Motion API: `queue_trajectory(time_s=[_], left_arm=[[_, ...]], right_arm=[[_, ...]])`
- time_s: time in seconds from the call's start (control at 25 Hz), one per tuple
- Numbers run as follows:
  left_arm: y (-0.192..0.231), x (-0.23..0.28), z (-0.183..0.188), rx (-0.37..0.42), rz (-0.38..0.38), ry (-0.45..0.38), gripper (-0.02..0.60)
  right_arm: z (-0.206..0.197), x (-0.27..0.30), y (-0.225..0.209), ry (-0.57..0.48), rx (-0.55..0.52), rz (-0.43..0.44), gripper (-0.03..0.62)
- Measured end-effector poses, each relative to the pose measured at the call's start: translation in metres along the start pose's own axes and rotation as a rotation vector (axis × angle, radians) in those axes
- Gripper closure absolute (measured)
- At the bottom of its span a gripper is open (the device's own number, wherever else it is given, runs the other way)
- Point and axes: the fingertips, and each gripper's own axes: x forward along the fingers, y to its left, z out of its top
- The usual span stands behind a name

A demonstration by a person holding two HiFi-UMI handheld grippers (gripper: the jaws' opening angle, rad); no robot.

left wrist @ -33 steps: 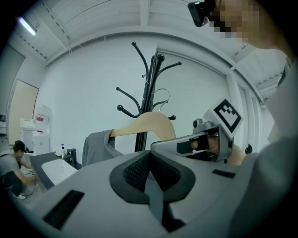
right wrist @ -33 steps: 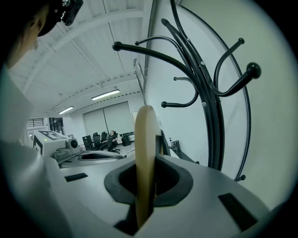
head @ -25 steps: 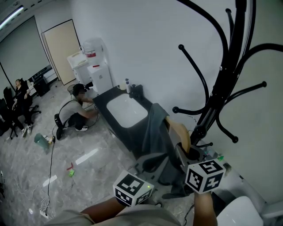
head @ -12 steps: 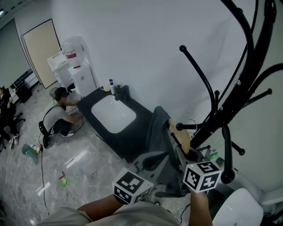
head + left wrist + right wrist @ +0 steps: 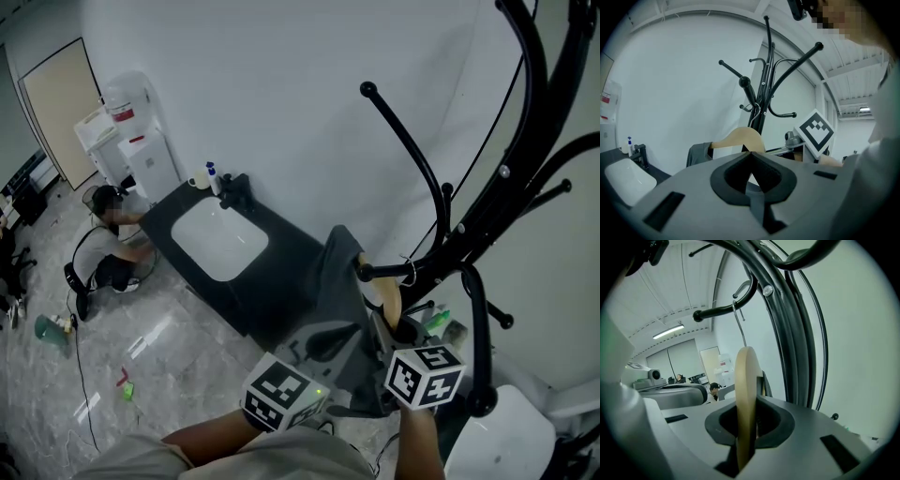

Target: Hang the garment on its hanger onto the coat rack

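Observation:
The black coat rack (image 5: 511,169) rises at the right, with curved arms that end in balls. A wooden hanger (image 5: 386,298) carries a grey garment (image 5: 333,281), which hangs down to its left. My right gripper (image 5: 745,427) is shut on the hanger (image 5: 745,394), seen edge-on between its jaws. The hanger's metal hook (image 5: 738,319) reaches up to a low rack arm (image 5: 722,310) and seems to lie over it. My left gripper (image 5: 752,183) is shut on a fold of the grey garment (image 5: 698,154) just below the hanger (image 5: 738,138).
A dark counter (image 5: 281,281) with a white sink (image 5: 218,236) runs along the white wall behind the garment. A water dispenser (image 5: 127,131) stands at its far end, and a person (image 5: 103,262) crouches beside it. A white rounded object (image 5: 497,441) sits by the rack's foot.
Both grippers and the hanger have moved closer to the rack. The hook has come up to the low ball-tipped arm. The garment still hangs from the hanger.

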Motion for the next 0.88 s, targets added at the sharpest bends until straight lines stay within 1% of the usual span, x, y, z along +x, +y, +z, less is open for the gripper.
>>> queue_trajectory(time_s=[0.28,0.52,0.64,0.76,0.88], left_arm=[[-0.005,0.002,-0.002,-0.004,0.018,0.003,0.575],[-0.014,0.0,0.001,0.008,0.043,-0.007,0.575],[-0.022,0.0,0.004,0.017,0.055,-0.014,0.575],[-0.031,-0.002,0.008,0.031,0.064,-0.022,0.577],[-0.041,0.0,0.01,0.047,0.072,-0.025,0.577]], right_arm=[[0.004,-0.003,0.001,-0.021,-0.026,0.038,0.556],[0.011,-0.022,-0.001,-0.045,-0.104,0.0,0.516],[0.012,-0.04,-0.004,-0.07,-0.138,-0.038,0.516],[0.018,-0.064,-0.002,-0.119,-0.18,-0.071,0.516],[0.025,-0.084,0.004,-0.161,-0.204,-0.055,0.528]])
